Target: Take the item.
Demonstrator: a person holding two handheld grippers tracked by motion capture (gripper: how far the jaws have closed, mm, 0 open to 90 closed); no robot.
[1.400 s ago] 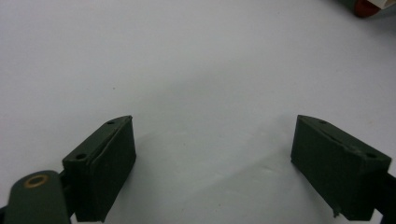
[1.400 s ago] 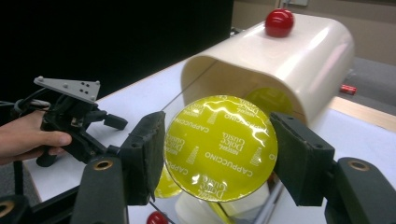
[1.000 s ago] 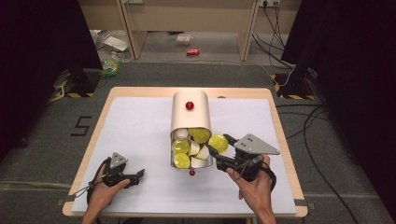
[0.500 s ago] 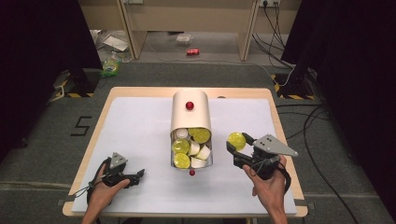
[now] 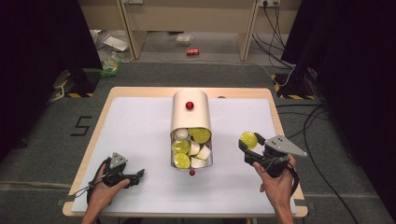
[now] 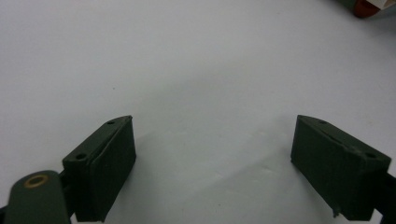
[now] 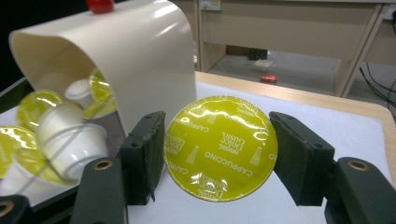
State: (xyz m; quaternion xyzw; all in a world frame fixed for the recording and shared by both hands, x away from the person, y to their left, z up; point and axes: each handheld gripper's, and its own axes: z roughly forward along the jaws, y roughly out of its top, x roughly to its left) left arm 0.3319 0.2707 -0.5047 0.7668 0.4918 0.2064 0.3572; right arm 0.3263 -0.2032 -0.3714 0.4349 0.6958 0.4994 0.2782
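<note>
Your right hand-held gripper (image 5: 249, 145) pinches a capsule (image 5: 248, 139) by its rim, at 3 o'clock from the holder (image 5: 190, 114) on the desk (image 5: 140, 121). The right gripper view reads the capsule's glossy yellow foil lid, printed CAPPUCCINO; the high view gives just a yellow disc. Your left hand-held gripper (image 6: 212, 163) is spread over matte white desk. The holder is smooth, cream, arched.

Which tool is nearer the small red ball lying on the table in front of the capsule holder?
Left, but narrowly. The left tool rests on the white mat to the red ball's left, jaws open toward it. The right tool, gripping a yellow capsule, sits right of it and farther back.
</note>
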